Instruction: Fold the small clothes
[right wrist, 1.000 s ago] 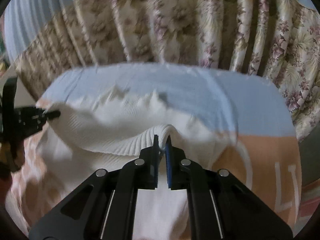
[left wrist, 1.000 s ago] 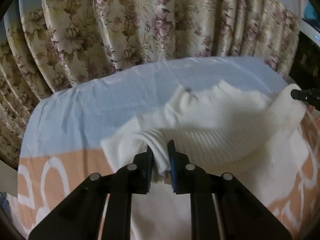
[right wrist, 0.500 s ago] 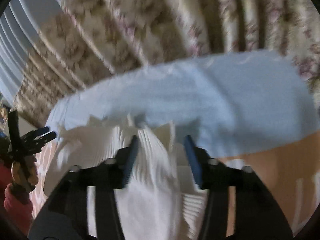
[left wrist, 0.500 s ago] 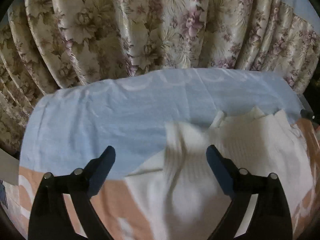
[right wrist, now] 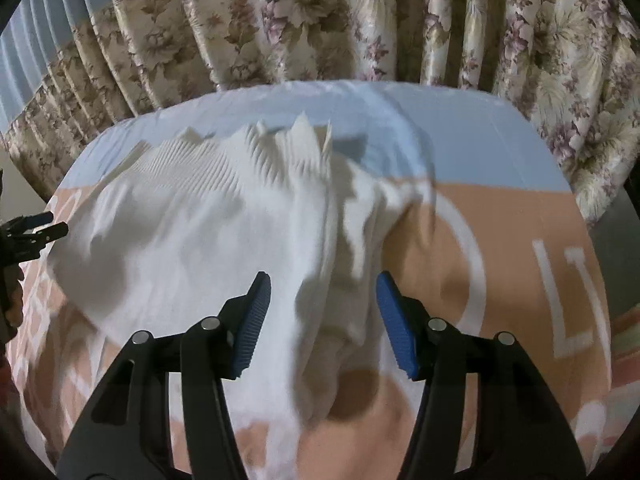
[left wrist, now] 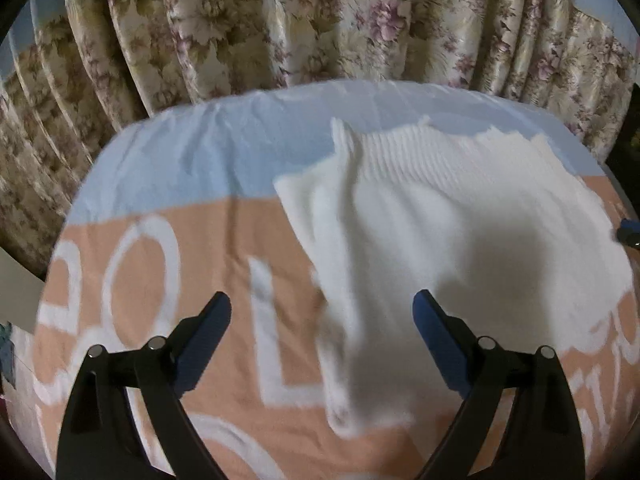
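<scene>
A small white ribbed knit garment (left wrist: 440,216) lies folded over on the bed, its ribbed edge toward the curtain; it also fills the middle of the right wrist view (right wrist: 224,224). My left gripper (left wrist: 322,316) is open and empty, held above the garment's left edge. My right gripper (right wrist: 322,312) is open and empty above the garment's right, bunched side. The left gripper's tip shows at the left edge of the right wrist view (right wrist: 36,228). The right gripper's tip shows at the right edge of the left wrist view (left wrist: 630,234).
The garment lies on a bedspread (left wrist: 168,184) that is light blue at the far side and orange with white letters nearer me (right wrist: 520,240). A floral curtain (left wrist: 320,20) hangs right behind the bed's far edge.
Both grippers were shut on the garment's edge a second ago, carried it toward the curtain, then opened and let it drop. They have since drawn back toward me and risen.
</scene>
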{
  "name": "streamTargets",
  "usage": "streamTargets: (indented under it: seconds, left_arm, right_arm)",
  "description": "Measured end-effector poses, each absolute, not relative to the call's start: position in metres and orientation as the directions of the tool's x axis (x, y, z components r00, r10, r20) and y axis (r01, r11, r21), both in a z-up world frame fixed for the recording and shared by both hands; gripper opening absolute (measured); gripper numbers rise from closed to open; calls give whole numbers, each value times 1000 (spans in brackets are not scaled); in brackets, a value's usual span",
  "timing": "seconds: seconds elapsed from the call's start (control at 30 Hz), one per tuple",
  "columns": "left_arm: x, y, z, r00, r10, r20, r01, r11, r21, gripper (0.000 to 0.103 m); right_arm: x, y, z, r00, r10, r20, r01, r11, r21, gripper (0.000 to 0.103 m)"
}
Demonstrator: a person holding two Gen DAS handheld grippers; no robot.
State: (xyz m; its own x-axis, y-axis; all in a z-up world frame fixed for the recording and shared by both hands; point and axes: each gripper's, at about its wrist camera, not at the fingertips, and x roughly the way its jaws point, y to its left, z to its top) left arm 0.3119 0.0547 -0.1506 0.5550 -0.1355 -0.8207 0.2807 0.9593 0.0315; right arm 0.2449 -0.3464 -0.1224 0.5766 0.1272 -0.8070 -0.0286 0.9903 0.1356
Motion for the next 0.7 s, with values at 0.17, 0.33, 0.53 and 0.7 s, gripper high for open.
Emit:
streamTargets:
  seconds: [0.17, 0.33, 0.53, 0.7]
  left_arm:
    - [302, 48, -163, 488, -191, -851, 298, 954, -43, 26]
    - [289, 48, -168, 471, -215, -856, 284, 955, -84, 7]
    - [262, 56, -164, 459, -246, -854, 269, 954, -130, 7]
    - [260, 58, -176, 452, -212, -867, 258, 961, -101, 12]
  right_arm:
    - [236, -334, -135, 532, 144, -835, -18, 987, 159, 9]
    - [221, -337, -128, 598, 136, -790, 13, 984, 179, 7]
    - [197, -346, -122, 599, 126, -790, -9, 989, 151, 7]
    - [196, -347, -155, 533, 126, -837, -7, 990, 144, 8]
